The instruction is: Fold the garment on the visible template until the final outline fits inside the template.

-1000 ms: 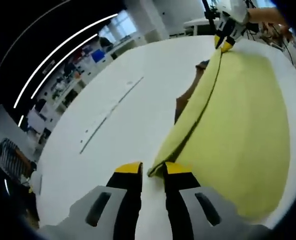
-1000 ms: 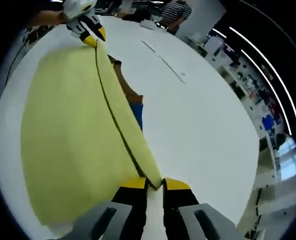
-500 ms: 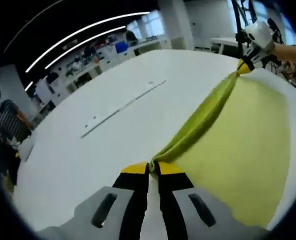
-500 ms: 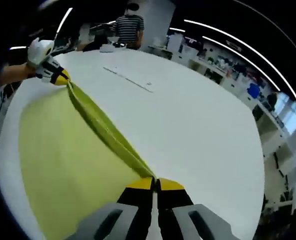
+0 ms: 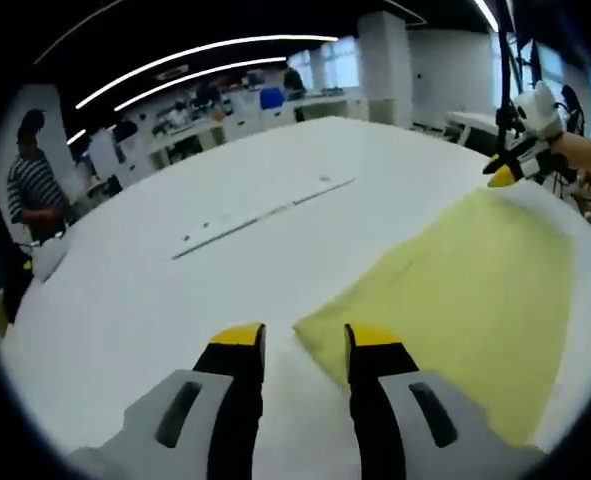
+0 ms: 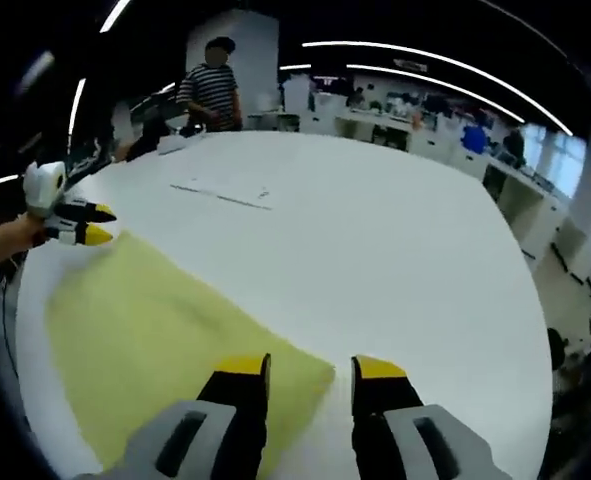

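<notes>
My left gripper (image 5: 298,338) has its jaws spread apart, gripping nothing, with the near corner of the yellow-green garment (image 5: 455,290) lying flat on the white table (image 5: 205,270) between them. My right gripper (image 6: 310,367) is likewise released, its jaws either side of the garment's other corner (image 6: 155,330). A person in a striped shirt (image 6: 211,88) stands beyond the table.

Garment (image 5: 455,290): pale yellow-green. Counter (image 5: 175,290): white. My hand-held gripper (image 5: 300,345): yellow tips, black jaws, grey body. Bystander's shirt (image 6: 211,92): striped.
</notes>
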Motion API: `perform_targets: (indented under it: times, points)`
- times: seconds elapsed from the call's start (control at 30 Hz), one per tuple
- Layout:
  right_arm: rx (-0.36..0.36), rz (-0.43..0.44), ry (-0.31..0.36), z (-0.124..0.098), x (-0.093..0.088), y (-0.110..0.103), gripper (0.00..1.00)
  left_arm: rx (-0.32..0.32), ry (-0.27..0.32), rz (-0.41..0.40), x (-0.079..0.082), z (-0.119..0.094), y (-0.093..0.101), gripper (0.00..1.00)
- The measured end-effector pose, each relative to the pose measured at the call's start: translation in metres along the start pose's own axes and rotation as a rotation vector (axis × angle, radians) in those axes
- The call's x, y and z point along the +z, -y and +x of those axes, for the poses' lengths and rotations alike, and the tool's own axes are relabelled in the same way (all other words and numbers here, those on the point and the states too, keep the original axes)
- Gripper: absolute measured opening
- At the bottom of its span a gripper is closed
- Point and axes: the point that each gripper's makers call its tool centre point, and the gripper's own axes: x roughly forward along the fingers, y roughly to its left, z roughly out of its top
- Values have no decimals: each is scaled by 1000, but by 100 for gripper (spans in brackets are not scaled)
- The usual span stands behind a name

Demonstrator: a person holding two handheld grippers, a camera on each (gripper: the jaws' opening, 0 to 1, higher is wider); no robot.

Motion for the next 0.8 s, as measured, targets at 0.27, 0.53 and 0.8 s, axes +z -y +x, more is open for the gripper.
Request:
perform_targets:
  times: [0.27,0.53,0.8]
  points:
    - [68,-25,8,-23,1,-24,64,-53,77,-44,13,-31,9,46]
    - [135,-58,12,-53,-5,-48,84,-126,106,9,15,-64,30,56]
    - [217,-25,13,-80,-21,-67,95,-192,120,30,8,-89,49,65]
